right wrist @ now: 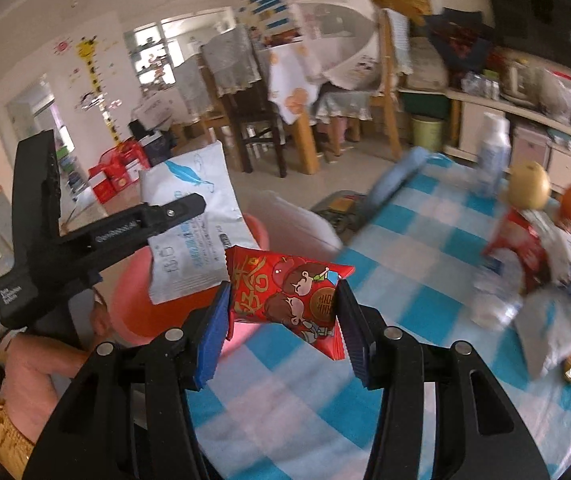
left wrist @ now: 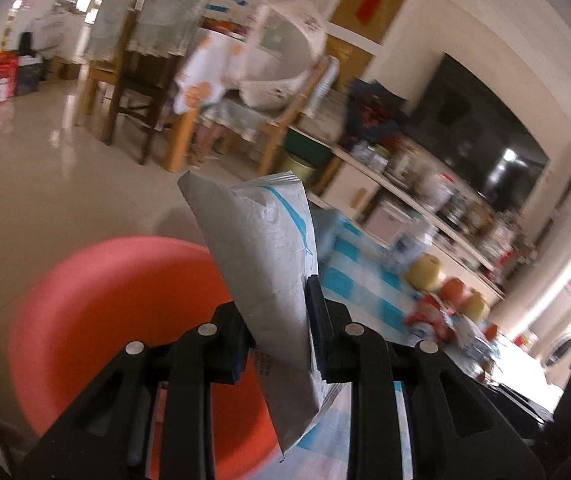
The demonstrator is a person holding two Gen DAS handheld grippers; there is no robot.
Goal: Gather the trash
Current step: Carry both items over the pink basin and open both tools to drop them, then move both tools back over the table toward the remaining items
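My left gripper (left wrist: 281, 316) is shut on a flat white wrapper (left wrist: 261, 256) with blue print, which stands up between its pads above the red-orange bin (left wrist: 117, 320). In the right wrist view the same white wrapper (right wrist: 189, 224) hangs from the left gripper (right wrist: 193, 204) at the left. My right gripper (right wrist: 285, 300) is shut on a red snack packet (right wrist: 285, 292) with cartoon figures, held over the table's edge near the bin (right wrist: 133, 312). More wrappers (right wrist: 525, 264) lie on the blue-and-white checked tablecloth (right wrist: 405, 264) at the right.
Apples and a pear (right wrist: 529, 184) and a white bottle (right wrist: 493, 152) stand at the table's far side. Wooden chairs (right wrist: 245, 120) and a covered dining table stand beyond on the tiled floor. A television (left wrist: 473, 132) and a cluttered low cabinet line the right wall. A person's arm (right wrist: 37, 376) is at lower left.
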